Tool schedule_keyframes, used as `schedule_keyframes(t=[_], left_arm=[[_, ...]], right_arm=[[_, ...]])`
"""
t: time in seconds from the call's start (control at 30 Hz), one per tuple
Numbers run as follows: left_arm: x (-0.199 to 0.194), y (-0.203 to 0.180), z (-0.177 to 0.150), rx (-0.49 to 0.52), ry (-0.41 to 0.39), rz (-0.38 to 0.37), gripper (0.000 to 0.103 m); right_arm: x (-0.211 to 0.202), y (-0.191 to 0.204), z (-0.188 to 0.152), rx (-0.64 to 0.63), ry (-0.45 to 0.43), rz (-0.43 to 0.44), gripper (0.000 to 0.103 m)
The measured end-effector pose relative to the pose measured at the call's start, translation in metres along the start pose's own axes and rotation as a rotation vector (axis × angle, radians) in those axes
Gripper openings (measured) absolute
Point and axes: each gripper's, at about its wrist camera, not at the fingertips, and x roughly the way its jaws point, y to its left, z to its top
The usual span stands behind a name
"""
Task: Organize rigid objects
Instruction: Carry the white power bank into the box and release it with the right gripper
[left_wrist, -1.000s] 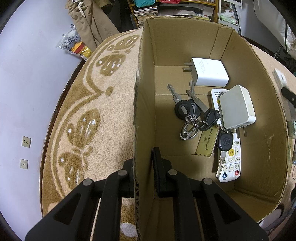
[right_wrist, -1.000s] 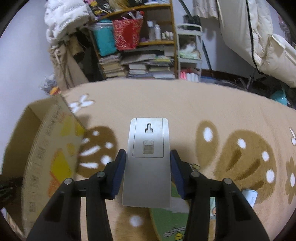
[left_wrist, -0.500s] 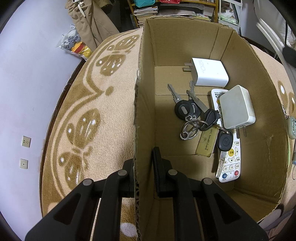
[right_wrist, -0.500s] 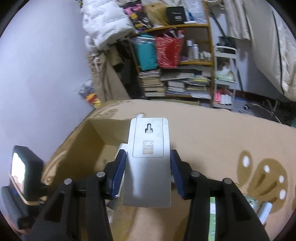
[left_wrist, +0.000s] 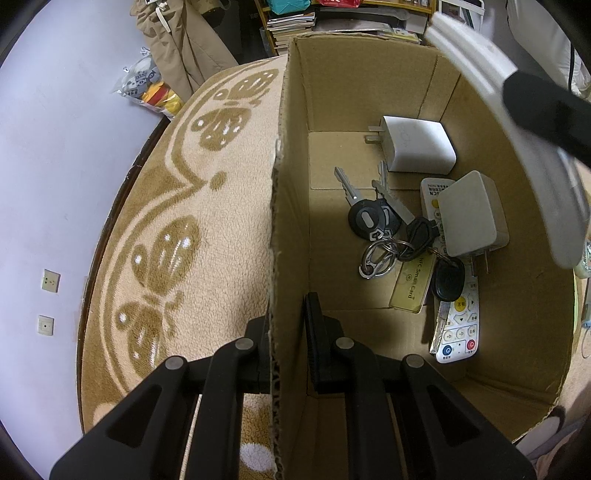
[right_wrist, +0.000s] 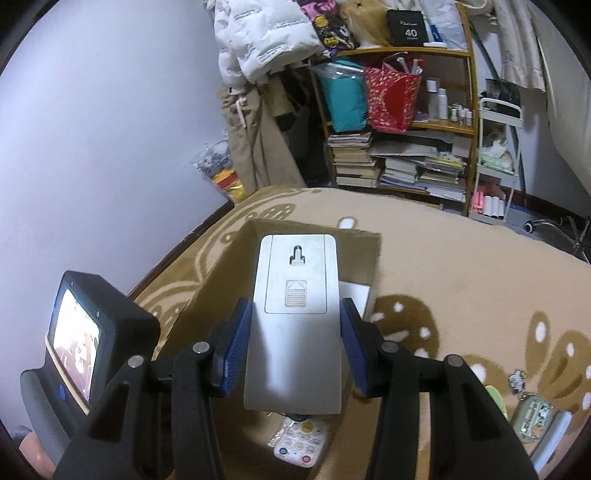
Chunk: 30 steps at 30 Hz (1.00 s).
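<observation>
My left gripper (left_wrist: 286, 317) is shut on the left wall of an open cardboard box (left_wrist: 369, 92) and points down into it. Inside lie two white chargers (left_wrist: 417, 144), a bunch of keys (left_wrist: 373, 221), a gold card (left_wrist: 412, 284) and a small white remote (left_wrist: 458, 325). My right gripper (right_wrist: 293, 310) is shut on a long grey remote (right_wrist: 295, 266), back side up, held above the box (right_wrist: 214, 288). In the left wrist view that grey remote (left_wrist: 480, 70) shows blurred over the box's right rim.
The box stands on a beige rug with brown patterns (left_wrist: 166, 240). A green keychain pouch (right_wrist: 532, 417) lies on the rug to the right. A shelf of books and bags (right_wrist: 399, 162) and a white cart (right_wrist: 495, 170) stand behind. The left hand's device with a screen (right_wrist: 81, 332) is close on the left.
The right gripper has carried the grey remote from over the rug, up and across, to above the box. The left gripper has kept its hold on the box wall.
</observation>
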Motion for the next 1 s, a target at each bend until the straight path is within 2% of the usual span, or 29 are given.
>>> schedule_keyframes(t=[0.63,0.77,0.83,0.9,1.0], left_arm=[[-0.002,-0.003,-0.001,-0.002,0.0,-0.004,0.012],[-0.001,-0.002,-0.001,-0.004,0.001,-0.007,0.012],[-0.001,-0.001,-0.001,-0.012,0.004,-0.014,0.012],[-0.001,-0.001,-0.001,-0.013,0.003,-0.015,0.012],[-0.001,-0.003,-0.001,-0.007,0.002,-0.009,0.012]], right_arm=[[0.022,-0.003,-0.01,0.009,0.072,-0.001,0.051],[0.017,-0.004,-0.009,0.004,0.052,-0.012,0.052],[0.015,-0.004,-0.007,0.0,0.053,-0.013,0.053],[0.009,-0.003,-0.005,-0.01,0.043,-0.016,0.062],[-0.003,-0.007,-0.003,-0.016,0.009,-0.037,0.067]])
